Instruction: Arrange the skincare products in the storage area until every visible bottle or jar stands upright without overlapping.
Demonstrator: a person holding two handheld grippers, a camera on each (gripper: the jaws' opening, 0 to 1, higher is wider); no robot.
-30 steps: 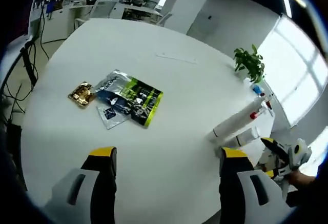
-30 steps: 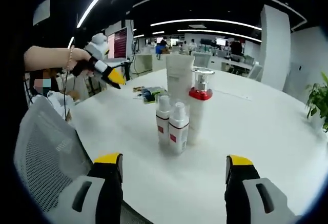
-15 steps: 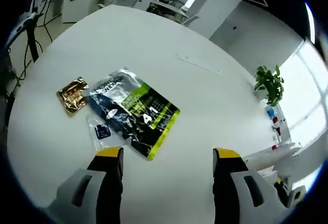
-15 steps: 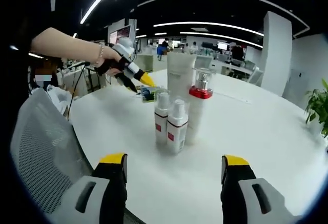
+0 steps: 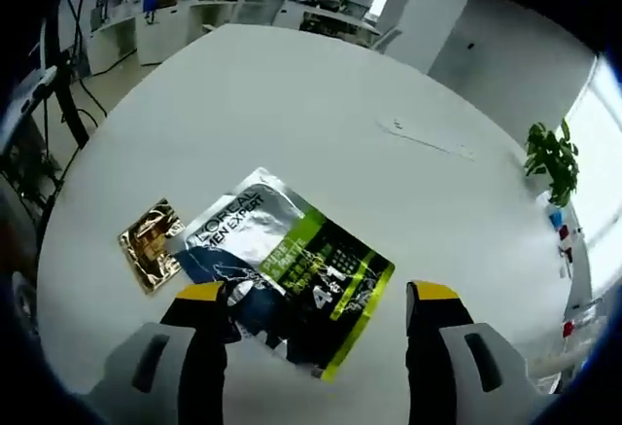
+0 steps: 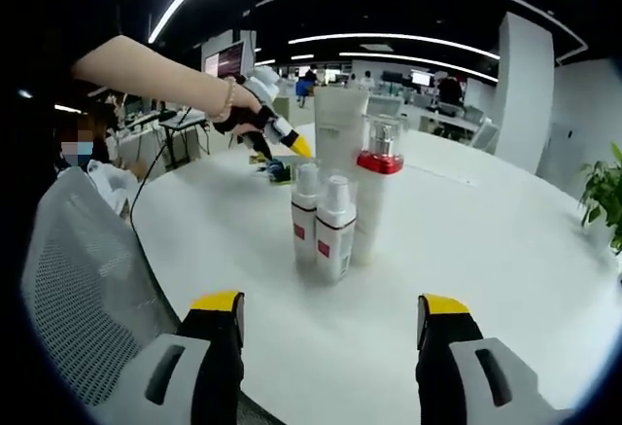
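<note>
Looking along the left hand-held gripper [image 5: 311, 299], its jaws stand wide apart and empty just above a silver-and-green sachet [image 5: 292, 269] lying flat on the white table [image 5: 321, 104], with a small gold packet [image 5: 151, 245] just beside it and a potted plant [image 5: 551, 158] near the far edge. Seen from the right hand-held gripper [image 6: 326, 313], also spread open with nothing in it, two small white bottles [image 6: 325, 229] stand upright, touching, in front of a red-collared pump bottle [image 6: 377, 187] and a tall white tube [image 6: 338, 133], while the left hand-held gripper [image 6: 282, 138] reaches over the table behind them and a mesh chair [image 6: 87, 279] stands at the near edge.
</note>
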